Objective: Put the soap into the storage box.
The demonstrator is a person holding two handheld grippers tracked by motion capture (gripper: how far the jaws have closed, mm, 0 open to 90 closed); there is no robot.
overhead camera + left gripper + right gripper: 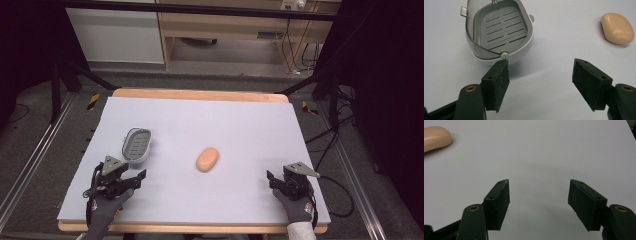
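Lying at the middle of the pale lavender table cover, the peach oval soap bar is sitting apart from the grey slotted soap dish to its left, while the left gripper and right gripper are both resting nearer the person, jaws spread wide and holding nothing.

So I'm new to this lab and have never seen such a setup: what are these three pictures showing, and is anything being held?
A person at a table holds a hand-operated two-jaw gripper in each gloved hand: the left gripper and the right gripper. The high view looks down from above the person. The other two pictures come from cameras riding on each gripper, looking along its black jaws. On the pale table cover lie a peach soap bar and a grey slotted soap dish, empty. Both grippers are open and hold nothing.
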